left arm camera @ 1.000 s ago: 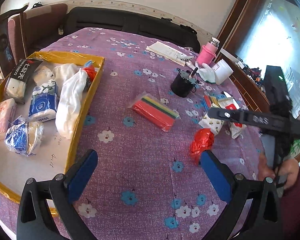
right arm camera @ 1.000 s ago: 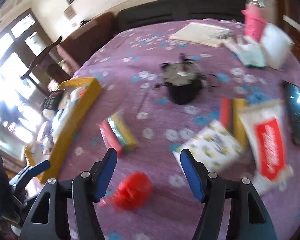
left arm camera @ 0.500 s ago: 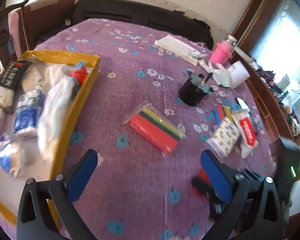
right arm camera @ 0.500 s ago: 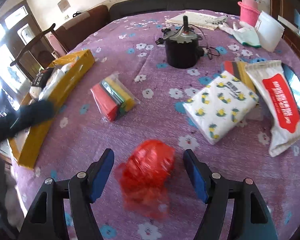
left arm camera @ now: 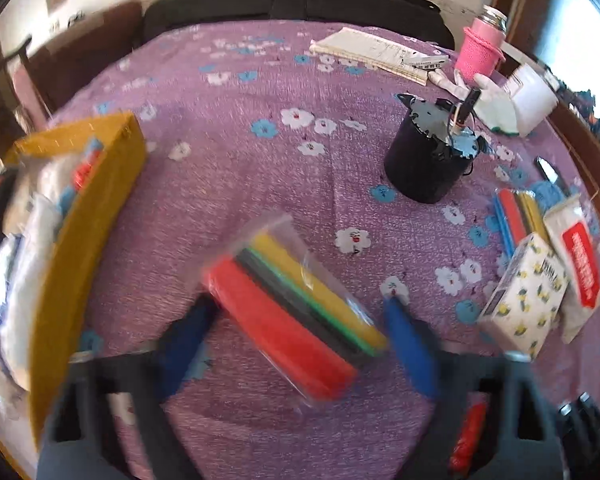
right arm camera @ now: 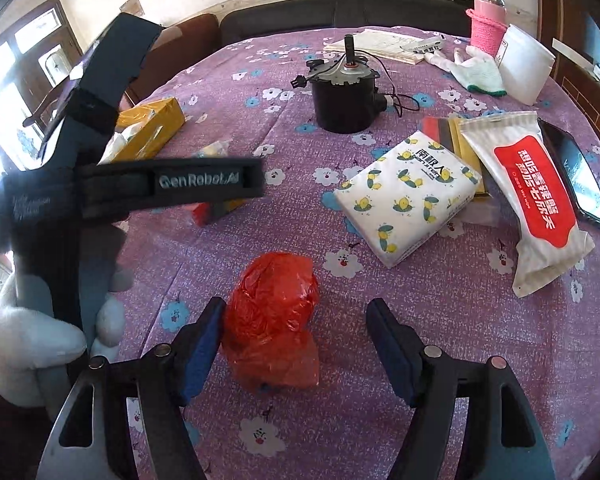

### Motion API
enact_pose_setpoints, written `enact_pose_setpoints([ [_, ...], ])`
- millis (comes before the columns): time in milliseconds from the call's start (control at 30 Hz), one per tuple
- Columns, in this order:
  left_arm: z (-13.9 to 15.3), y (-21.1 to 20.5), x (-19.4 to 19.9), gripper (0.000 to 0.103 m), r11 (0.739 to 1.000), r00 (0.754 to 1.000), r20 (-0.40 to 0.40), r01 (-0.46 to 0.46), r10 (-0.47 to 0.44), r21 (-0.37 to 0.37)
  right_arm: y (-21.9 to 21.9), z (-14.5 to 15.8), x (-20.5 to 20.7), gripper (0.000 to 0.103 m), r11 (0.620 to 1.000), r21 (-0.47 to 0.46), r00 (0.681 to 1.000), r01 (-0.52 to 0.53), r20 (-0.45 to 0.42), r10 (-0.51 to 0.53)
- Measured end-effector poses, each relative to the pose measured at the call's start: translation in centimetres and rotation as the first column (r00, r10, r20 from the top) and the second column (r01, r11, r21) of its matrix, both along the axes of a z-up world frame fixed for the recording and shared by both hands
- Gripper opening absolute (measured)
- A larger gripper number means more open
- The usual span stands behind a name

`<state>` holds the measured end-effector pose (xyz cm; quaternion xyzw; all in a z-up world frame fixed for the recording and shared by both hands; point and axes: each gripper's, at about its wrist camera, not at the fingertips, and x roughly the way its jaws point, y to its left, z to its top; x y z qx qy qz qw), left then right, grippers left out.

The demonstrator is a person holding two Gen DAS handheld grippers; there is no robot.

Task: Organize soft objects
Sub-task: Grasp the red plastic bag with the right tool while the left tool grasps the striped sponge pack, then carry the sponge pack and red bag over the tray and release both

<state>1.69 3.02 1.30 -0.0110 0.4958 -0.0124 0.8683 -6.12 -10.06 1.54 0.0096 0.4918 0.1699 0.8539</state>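
A clear pack of coloured sponges lies on the purple flowered cloth, between the blue fingers of my open left gripper. The yellow tray with tissue packs and white bags is at the left. My open right gripper straddles a crumpled red plastic bag; its left pad touches the bag. A lemon-print tissue pack and a red-label wet-wipe pack lie at the right. The left gripper's body crosses the right wrist view.
A black motor with a cable stands mid-table. Behind it are a notebook, a white glove, a pink bottle and a white tub. A phone lies at the right edge.
My left gripper has swung away from the tray and moved in over the sponge pack. My right gripper has come down around the red bag.
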Motion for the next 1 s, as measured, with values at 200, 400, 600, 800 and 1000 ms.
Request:
enact_pose_setpoints([
  [200,1.0,2.4,-1.1,0.043,0.988,1.0,-0.002,0.003,-0.004,-0.153,0.2,0.1,-0.1,0.041,1.0,0.029,1.0,-0.005,0.001,0.005],
  [400,4.2,5.5,-3.7,0.041,0.966,0.998,0.069,0.01,0.009,-0.258,-0.8,1.2,-0.4,0.041,0.996,0.09,1.0,0.022,0.005,-0.022],
  [600,7.5,10.0,-6.9,0.042,0.947,0.989,0.136,-0.017,0.064,-0.321,-0.5,2.4,-0.7,0.041,0.994,0.104,0.999,0.036,0.027,-0.039],
  [800,9.5,17.7,-11.7,0.042,0.954,0.966,0.162,-0.156,0.201,-0.257,3.2,4.6,-0.6,0.041,0.99,0.129,0.996,-0.064,0.062,0.057],
  [1000,7.8,23.7,-14.1,0.042,0.938,0.94,0.121,-0.297,0.32,-0.18,9.2,7.8,-0.6,0.041,0.968,0.154,0.976,-0.198,0.118,0.181],
])
